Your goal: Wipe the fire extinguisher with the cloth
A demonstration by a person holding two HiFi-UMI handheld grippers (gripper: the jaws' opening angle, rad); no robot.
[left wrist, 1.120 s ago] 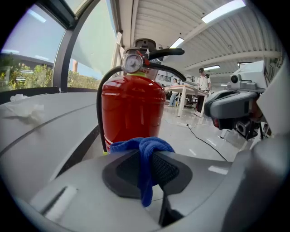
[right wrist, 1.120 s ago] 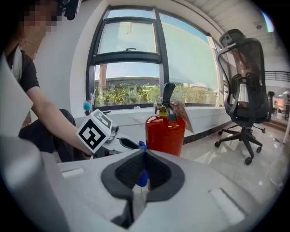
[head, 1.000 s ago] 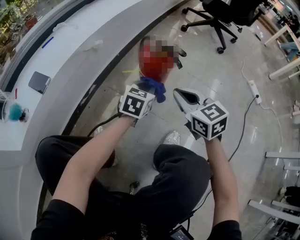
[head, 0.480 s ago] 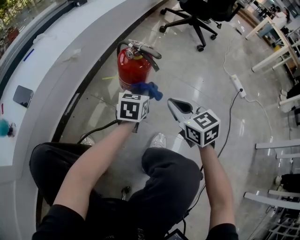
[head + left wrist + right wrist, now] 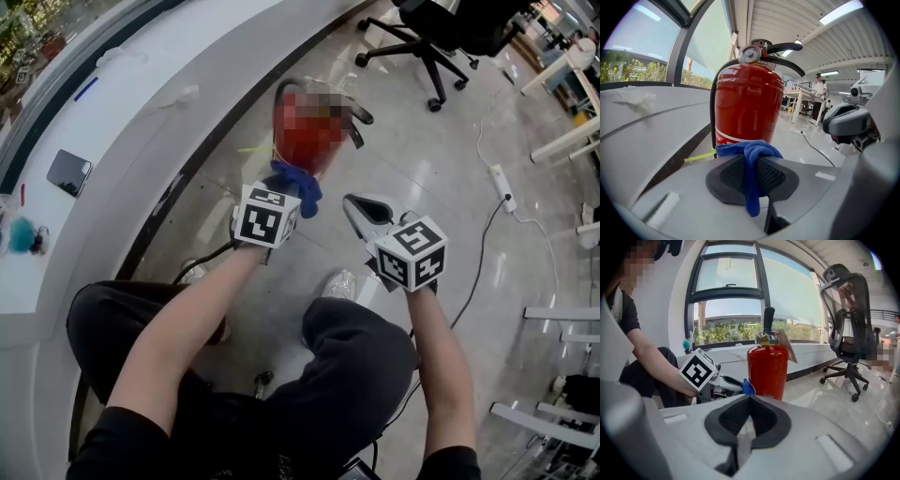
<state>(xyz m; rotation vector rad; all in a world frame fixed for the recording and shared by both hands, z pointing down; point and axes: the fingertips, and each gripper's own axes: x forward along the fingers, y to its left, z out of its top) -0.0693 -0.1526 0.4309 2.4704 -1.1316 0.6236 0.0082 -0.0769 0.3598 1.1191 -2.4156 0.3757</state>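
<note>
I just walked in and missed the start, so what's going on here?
A seated person holds a two-jaw gripper in each hand. The left gripper is shut on a blue cloth, held at the lower body of the red fire extinguisher on the floor. The right gripper is shut and empty, beside it.

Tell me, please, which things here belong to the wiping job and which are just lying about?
Job: red metal fire extinguisher; blue fabric cloth, clamped in the left gripper.
Lying about: black wheeled office chair; white power strip; dark flat tablet on the curved white counter.
</note>
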